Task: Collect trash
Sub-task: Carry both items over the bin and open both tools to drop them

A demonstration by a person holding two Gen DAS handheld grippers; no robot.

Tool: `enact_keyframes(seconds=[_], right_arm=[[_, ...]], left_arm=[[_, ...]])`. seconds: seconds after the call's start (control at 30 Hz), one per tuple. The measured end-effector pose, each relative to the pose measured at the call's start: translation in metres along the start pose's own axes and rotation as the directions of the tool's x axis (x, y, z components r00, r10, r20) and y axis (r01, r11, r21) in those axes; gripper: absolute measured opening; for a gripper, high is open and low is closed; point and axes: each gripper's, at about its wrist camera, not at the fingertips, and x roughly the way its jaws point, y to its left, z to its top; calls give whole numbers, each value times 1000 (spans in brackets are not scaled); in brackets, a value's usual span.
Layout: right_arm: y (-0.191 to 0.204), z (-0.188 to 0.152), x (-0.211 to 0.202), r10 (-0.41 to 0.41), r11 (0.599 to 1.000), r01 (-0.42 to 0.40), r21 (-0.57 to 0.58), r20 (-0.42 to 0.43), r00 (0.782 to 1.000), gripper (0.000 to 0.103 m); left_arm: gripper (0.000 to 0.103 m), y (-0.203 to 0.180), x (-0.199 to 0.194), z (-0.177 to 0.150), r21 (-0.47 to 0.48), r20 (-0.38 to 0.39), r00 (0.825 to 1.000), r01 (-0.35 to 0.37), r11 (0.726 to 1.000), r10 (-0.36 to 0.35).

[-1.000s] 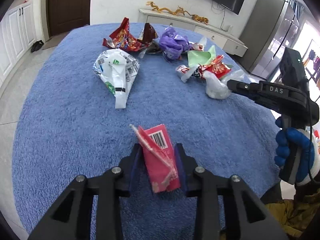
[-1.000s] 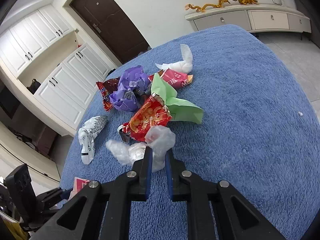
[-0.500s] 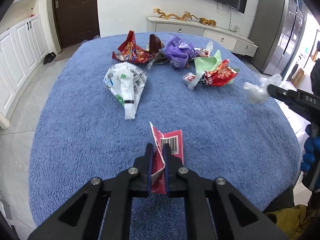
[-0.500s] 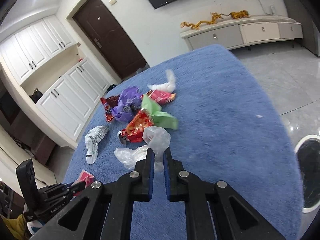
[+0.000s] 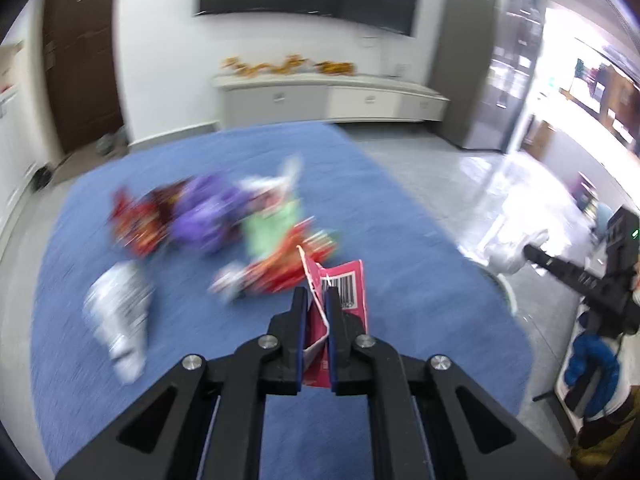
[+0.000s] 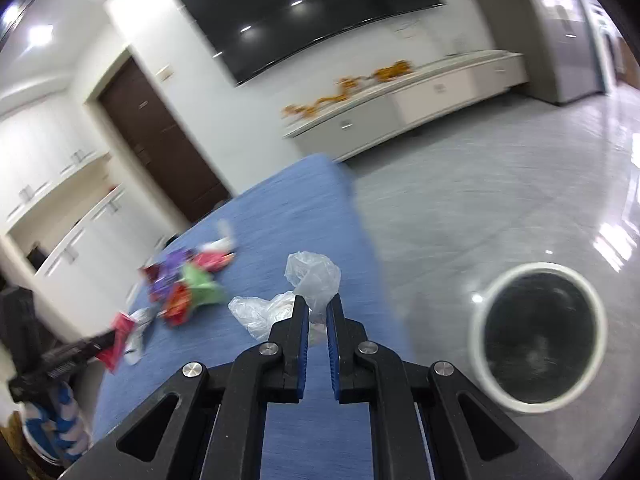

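My left gripper (image 5: 316, 300) is shut on a pink wrapper (image 5: 348, 292) with a barcode, lifted above the blue-covered table (image 5: 420, 280). My right gripper (image 6: 318, 306) is shut on a crumpled clear plastic bag (image 6: 312, 276), held over the table's right edge. A white-rimmed bin (image 6: 538, 344) with a dark inside stands on the floor to the right of it. In the left wrist view the right gripper (image 5: 532, 254) shows at far right with the pale bag (image 5: 510, 252). More wrappers lie blurred on the table: purple (image 5: 208, 216), green (image 5: 272, 228), red (image 5: 280, 268), silver-white (image 5: 120, 312).
A person's hand in a blue glove (image 5: 592, 364) holds the right tool. Grey tiled floor (image 6: 500, 200) spreads right of the table. A white sideboard (image 5: 328, 98) stands below a wall screen, with a dark door (image 5: 80, 60) on the left.
Both grippers rose and swung right with their trash. The left jaws closed on the pink wrapper. The bin came into the right wrist view.
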Motion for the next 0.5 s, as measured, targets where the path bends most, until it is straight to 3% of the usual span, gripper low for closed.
enact_keyframes(seconds=[0.1,0.23,0.3,0.5], right_arm=[[-45,0,-16,-101,993,99,65,26,995,9],[-101,-2,-25,-223,964,218,150,20,975,9],[-129,-4,-22,-288,941,285,184,-8,958,9],[-180,-5,-2,-366,899,374,229,-79,927,11]], left_arm=[[8,-49,22,27,77,-8,996,92,993,-91],[8,-125,65,54,183,-53,979,204,962,-198],[8,-161,90,63,224,-90,968,251,942,-236],[11,-248,165,73,247,-213,923,369,896,-322]])
